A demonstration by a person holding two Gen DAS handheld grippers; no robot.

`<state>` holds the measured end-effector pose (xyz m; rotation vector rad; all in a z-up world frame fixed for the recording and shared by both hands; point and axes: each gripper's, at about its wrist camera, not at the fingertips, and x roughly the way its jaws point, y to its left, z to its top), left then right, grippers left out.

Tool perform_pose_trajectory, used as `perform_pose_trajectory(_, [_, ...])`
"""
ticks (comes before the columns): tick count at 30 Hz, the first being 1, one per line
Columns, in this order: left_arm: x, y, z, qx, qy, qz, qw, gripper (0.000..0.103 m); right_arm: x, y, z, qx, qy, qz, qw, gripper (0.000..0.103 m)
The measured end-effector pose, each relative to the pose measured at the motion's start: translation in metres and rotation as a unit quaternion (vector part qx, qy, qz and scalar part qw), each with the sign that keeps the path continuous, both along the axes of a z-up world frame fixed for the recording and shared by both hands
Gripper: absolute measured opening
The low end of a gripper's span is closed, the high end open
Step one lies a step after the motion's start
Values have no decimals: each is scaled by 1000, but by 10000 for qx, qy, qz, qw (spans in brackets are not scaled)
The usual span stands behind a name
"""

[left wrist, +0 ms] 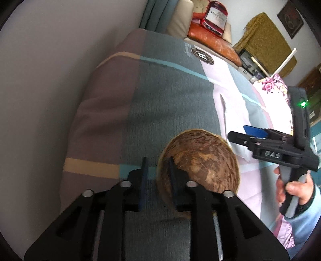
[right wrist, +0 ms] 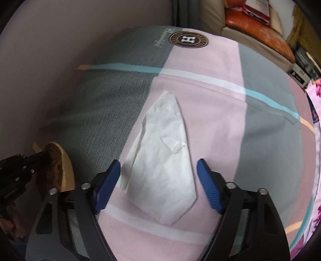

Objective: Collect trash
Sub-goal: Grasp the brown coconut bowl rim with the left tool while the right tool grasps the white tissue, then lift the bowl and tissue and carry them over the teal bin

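Note:
A brown coconut-shell bowl (left wrist: 200,162) sits on the striped bedspread (left wrist: 164,96). My left gripper (left wrist: 157,160) is shut on the bowl's rim, one finger inside and one outside. The bowl also shows at the left of the right wrist view (right wrist: 64,170), held by the left gripper (right wrist: 43,155). A crumpled white tissue (right wrist: 162,158) lies flat on the pink part of the bedspread (right wrist: 216,112). My right gripper (right wrist: 158,166) is open, its blue pads (right wrist: 106,186) on either side of the tissue's near half, just above it. In the left wrist view the right gripper (left wrist: 238,134) hovers over the tissue (left wrist: 234,108).
A plain wall (left wrist: 50,70) runs along the bed's left side. At the far end are an orange cushion (left wrist: 212,42) and a red box (left wrist: 215,17). A floral cloth (left wrist: 274,84) lies at the bed's right edge.

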<state>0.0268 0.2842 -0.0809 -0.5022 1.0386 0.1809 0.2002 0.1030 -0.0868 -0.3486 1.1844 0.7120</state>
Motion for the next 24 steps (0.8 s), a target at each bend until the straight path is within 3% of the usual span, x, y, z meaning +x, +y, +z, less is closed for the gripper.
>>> perform_pose_trajectory(2, [-4,2,2,-34,-53,63,10000,65,-4,4,0,-63,-154,103,9998,63])
perform_pose_trajectory(6, [0,-3,3,-17,-50,71,10000,67,-14,6,1,-83,-444,317,9985,31])
perform_pose_trajectory(7, [1,-6,3,-22,-16,63,10000,67,-15,5,1,-91,-444,331,9984,13])
perform_pose_trajectory(8, [3,-9,0,-36,48,24,10000,67,-17,3,1,-93,-414,341,9985,6])
perform_pose_trajectory(13, [12,-26,-3,251,130,-128,9995,67,-20,-11,9,73,-263,189,9995,4])
perform_pose_trajectory(15, [14,-34,-3,308,149,-214,9992,45,-20,-24,18,224,-217,40,9995,4])
perform_pose_trajectory(16, [15,-38,-3,364,195,-255,9988,25,-20,-27,19,258,-206,9,9995,4])
perform_pose_trajectory(20, [14,-62,7,802,77,-252,9964,15,-24,-52,30,437,-174,-199,9987,4])
perform_pose_trajectory(24, [14,-82,28,954,-198,-219,9950,9,-27,-84,40,666,-155,-446,9967,4])
